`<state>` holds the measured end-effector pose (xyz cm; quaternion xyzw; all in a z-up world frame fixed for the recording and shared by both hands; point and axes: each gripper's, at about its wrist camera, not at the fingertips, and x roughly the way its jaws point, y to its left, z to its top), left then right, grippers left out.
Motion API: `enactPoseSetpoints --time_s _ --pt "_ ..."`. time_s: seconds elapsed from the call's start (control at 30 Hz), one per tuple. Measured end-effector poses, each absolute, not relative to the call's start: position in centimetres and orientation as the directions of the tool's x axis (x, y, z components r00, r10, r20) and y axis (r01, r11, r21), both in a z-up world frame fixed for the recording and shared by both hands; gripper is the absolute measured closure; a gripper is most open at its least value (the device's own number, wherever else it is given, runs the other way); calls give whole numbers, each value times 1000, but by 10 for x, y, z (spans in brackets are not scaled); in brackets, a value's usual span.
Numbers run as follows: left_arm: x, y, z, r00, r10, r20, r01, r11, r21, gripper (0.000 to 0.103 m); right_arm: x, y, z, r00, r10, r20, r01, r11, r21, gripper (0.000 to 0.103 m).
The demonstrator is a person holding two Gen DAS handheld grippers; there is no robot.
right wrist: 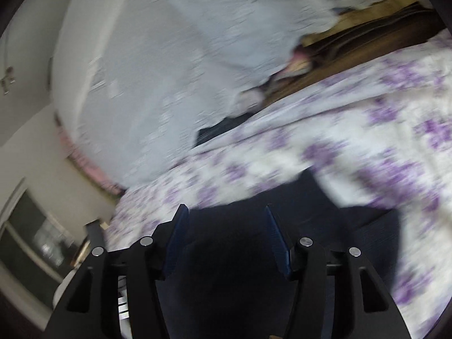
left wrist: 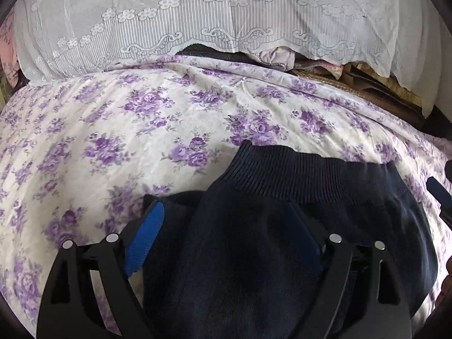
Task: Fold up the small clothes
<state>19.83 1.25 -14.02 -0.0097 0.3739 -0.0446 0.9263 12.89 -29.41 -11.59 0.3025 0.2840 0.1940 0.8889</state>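
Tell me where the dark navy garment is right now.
The dark navy garment lies on the purple-flowered sheet, low and right of centre in the left wrist view, between the left gripper fingers, its ribbed band toward the lace curtain.

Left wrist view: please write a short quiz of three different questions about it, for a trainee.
1. True or false: the dark blue garment lies on a plain green blanket.
2. What hangs beyond the floral sheet? A) white lace curtain B) mirror C) wooden door
3. Fill in: the flowers on the floral sheet are ____ in colour.
Key: 1 false; 2 A; 3 purple.
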Motion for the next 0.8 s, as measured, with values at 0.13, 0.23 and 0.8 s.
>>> enactPoseSetpoints --time_s 0.13,0.23,0.8 --pt "183 14 -136 727 -99 -679 86 995 -53 17 120 -265 -123 701 587 -405 -223 720 657 46" --pt "173 14 -136 729 -103 -677 97 994 -48 16 109 -255 -131 664 612 -430 -224 711 666 46" --pt "129 71 -158 638 -51 -768 -49 993 -106 5 43 -361 -165 798 383 -465 103 674 732 61"
